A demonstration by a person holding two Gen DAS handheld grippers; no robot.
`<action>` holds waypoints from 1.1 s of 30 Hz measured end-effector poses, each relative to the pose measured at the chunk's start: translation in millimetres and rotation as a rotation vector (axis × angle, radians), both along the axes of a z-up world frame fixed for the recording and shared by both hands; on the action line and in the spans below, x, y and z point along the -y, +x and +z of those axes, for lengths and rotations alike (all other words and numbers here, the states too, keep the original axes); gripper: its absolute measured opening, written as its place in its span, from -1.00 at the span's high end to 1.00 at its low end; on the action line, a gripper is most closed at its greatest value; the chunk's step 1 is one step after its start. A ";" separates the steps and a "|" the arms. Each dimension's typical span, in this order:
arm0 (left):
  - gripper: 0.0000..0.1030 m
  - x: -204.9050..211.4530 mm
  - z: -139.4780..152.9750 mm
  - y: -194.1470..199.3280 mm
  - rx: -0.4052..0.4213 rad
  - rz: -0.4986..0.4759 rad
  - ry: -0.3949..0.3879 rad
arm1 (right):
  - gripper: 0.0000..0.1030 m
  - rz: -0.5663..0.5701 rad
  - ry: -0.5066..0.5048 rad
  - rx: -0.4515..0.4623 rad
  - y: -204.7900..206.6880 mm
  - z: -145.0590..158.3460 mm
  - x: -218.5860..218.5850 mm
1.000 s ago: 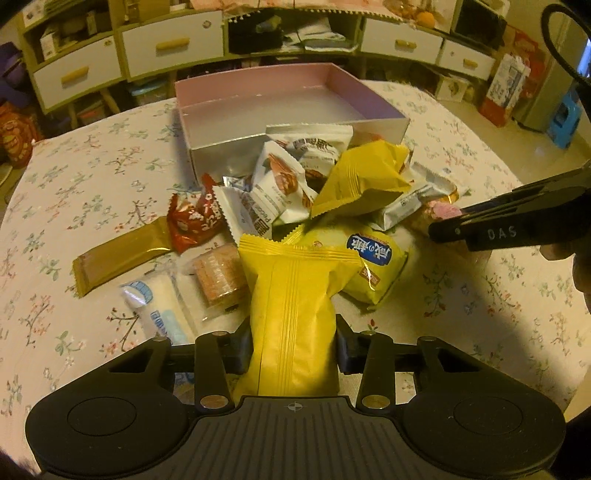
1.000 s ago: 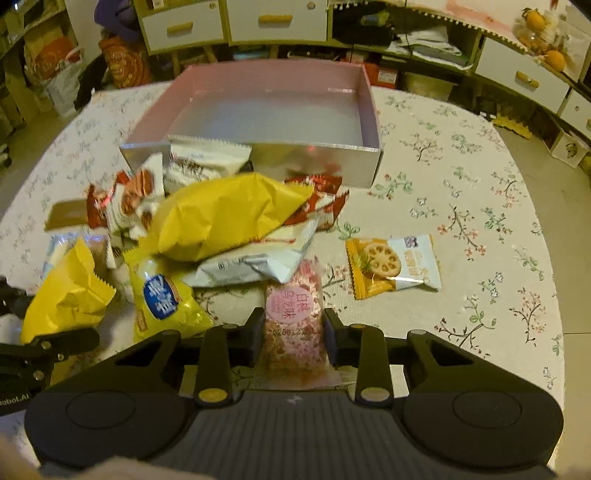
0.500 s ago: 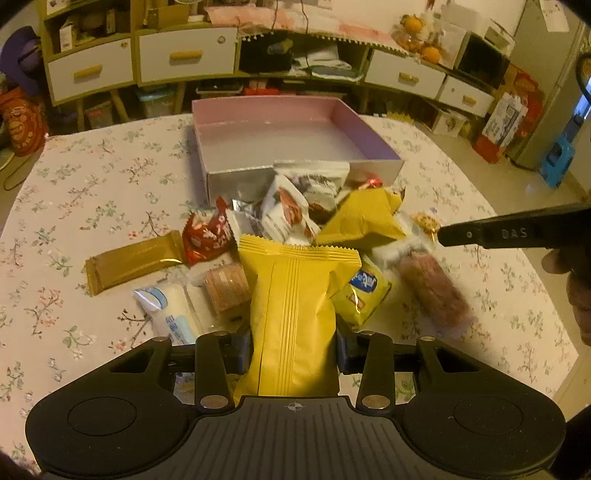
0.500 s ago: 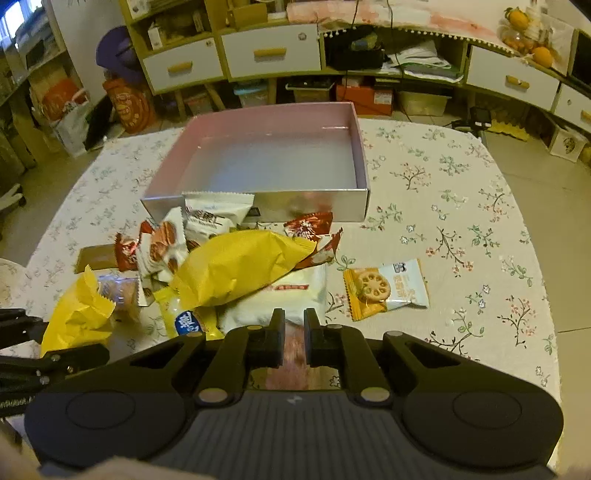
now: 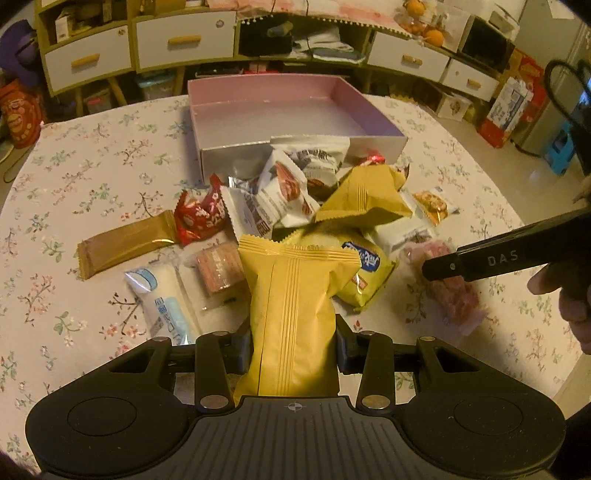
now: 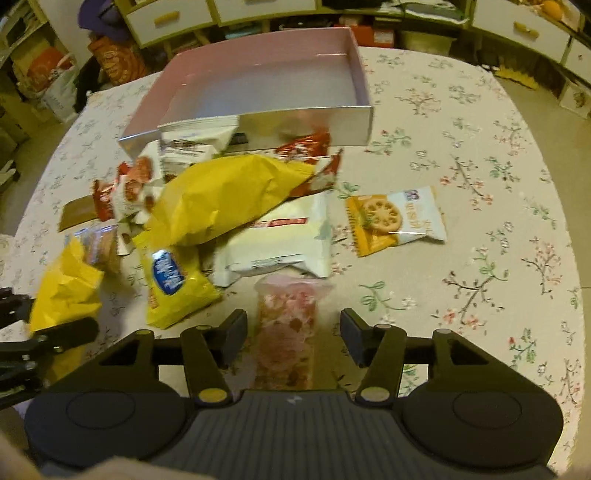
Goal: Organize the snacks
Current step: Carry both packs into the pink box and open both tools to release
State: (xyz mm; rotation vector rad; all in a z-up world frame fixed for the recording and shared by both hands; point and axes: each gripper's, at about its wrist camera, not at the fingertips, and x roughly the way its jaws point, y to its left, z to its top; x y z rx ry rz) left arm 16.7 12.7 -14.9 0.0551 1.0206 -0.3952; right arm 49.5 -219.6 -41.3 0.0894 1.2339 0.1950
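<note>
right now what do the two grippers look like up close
Both are matte black plastic. Each has a ribbed centre plate with a small crosshair mark, two round discs at the sides, and angular linkages with brass-coloured pivot pins. The left gripper has dark pads. The right gripper shows bluish-grey pads; its side reads "DAS" in pale letters.

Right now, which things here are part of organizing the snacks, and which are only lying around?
Part of the job:
- yellow packet, held in the left gripper
- pink packet, between the opening fingers of the right gripper
- pink box
- snack pile

Just around:
- drawers
- oranges
</note>
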 end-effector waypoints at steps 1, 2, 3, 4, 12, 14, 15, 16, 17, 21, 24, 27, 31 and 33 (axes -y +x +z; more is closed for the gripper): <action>0.25 0.6 -1.2 -0.2 -0.003 -0.001 0.003 | -0.03 0.012 0.002 0.001 -1.2 0.2 -2.2; 0.25 1.3 -2.2 -0.7 -0.004 -0.002 0.006 | -0.03 0.021 -0.002 -0.001 -2.8 0.6 -4.5; 0.25 1.8 -2.9 -1.3 -0.004 -0.004 0.010 | -0.03 0.029 -0.010 -0.005 -3.7 -0.4 -6.9; 0.25 2.5 -3.3 -1.9 -0.004 -0.007 0.013 | -0.01 0.037 -0.024 -0.014 -4.3 -3.4 -9.7; 0.25 5.3 -2.2 -4.1 0.002 -0.020 0.024 | 0.43 0.113 -0.145 0.012 -14.0 -7.5 -25.9; 0.25 5.5 -1.9 -3.9 0.002 -0.019 0.025 | 0.44 0.125 -0.156 0.020 -16.7 -5.8 -28.9; 0.25 5.7 -1.3 -3.7 0.004 -0.018 0.026 | 0.44 0.128 -0.161 0.027 -17.3 -4.2 -29.9; 0.25 5.9 -0.4 -3.6 0.006 -0.016 0.024 | 0.44 0.129 -0.165 0.036 -18.3 -1.8 -30.8; 0.25 6.2 0.8 -3.6 0.008 -0.016 0.020 | 0.44 0.129 -0.165 0.046 -19.6 1.2 -31.1; 0.25 4.9 6.0 -3.8 0.022 -0.008 0.011 | 0.44 0.112 -0.140 0.086 -22.2 16.3 -28.2; 0.25 2.7 12.2 -3.6 0.037 0.010 0.007 | 0.44 0.093 -0.119 0.121 -21.3 29.2 -23.8; 0.26 1.3 20.9 -1.0 0.052 0.030 -0.005 | 0.44 0.071 -0.092 0.154 -14.7 42.2 -19.9; 0.26 2.9 35.6 9.8 0.075 0.043 -0.010 | 0.44 0.045 -0.080 0.192 0.7 58.0 -15.2; 0.26 5.9 43.6 20.5 0.088 0.046 -0.003 | 0.44 0.035 -0.075 0.200 10.4 62.1 -13.1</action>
